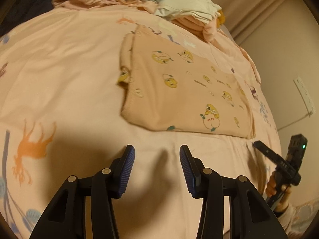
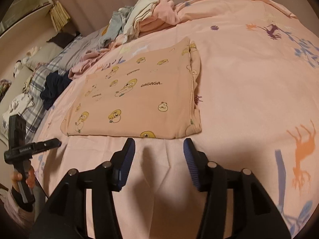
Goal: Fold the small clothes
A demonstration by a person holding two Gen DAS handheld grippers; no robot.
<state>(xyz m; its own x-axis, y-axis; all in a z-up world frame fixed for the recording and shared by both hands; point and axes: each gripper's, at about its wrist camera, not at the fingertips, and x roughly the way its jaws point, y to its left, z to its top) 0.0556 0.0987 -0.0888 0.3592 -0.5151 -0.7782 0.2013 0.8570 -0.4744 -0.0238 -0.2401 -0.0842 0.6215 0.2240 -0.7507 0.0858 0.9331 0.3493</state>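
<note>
A peach garment with yellow cartoon prints (image 1: pixel 185 91) lies folded flat in a rectangle on the pink bedspread (image 1: pixel 65 69); it also shows in the right wrist view (image 2: pixel 139 99). My left gripper (image 1: pixel 157 153) is open and empty, a little in front of the garment's near edge. My right gripper (image 2: pixel 159 146) is open and empty, just short of the garment's near edge. Each gripper shows in the other's view, the right one in the left wrist view (image 1: pixel 259 145) and the left one in the right wrist view (image 2: pixel 56 141), each held in a hand beside the garment.
A pile of pink, white and grey clothes (image 1: pixel 179 10) lies at the far end of the bed (image 2: pixel 151 16). A dark blue garment (image 2: pixel 54 87) and plaid pillows (image 2: pixel 33 91) lie left of the bed. A wall (image 1: pixel 283 63) runs along the right.
</note>
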